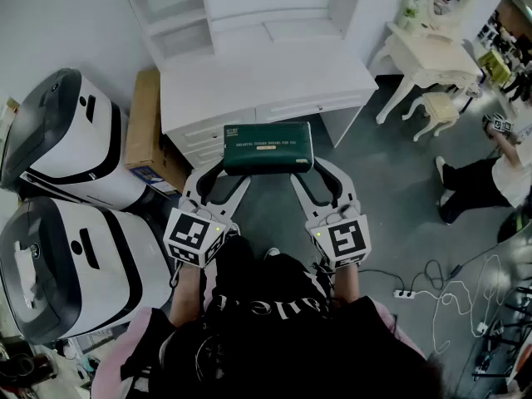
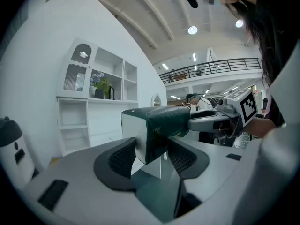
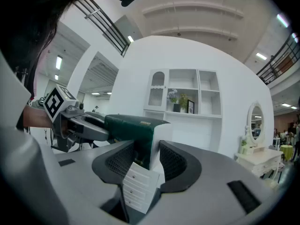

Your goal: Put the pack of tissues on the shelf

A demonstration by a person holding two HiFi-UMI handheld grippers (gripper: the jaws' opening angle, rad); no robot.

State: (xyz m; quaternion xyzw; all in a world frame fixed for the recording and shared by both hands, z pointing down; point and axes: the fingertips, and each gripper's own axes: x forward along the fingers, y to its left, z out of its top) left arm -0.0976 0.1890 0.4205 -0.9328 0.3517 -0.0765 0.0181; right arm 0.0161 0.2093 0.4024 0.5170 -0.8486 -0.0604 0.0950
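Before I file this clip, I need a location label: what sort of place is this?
Likely a large hall staged as a bedroom: white shelf unit, dressing table with mirror, balcony railing overhead.

Grey left tongs [image 1: 226,173], right tongs [image 1: 316,173], marker cubes [image 1: 195,235]; black top [image 1: 274,306], pink sleeves [image 1: 125,357].

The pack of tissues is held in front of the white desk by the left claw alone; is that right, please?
No: both claws hold it. The right gripper view shows the right claw shut on one end of the pack of tissues; the left claw grips the other.
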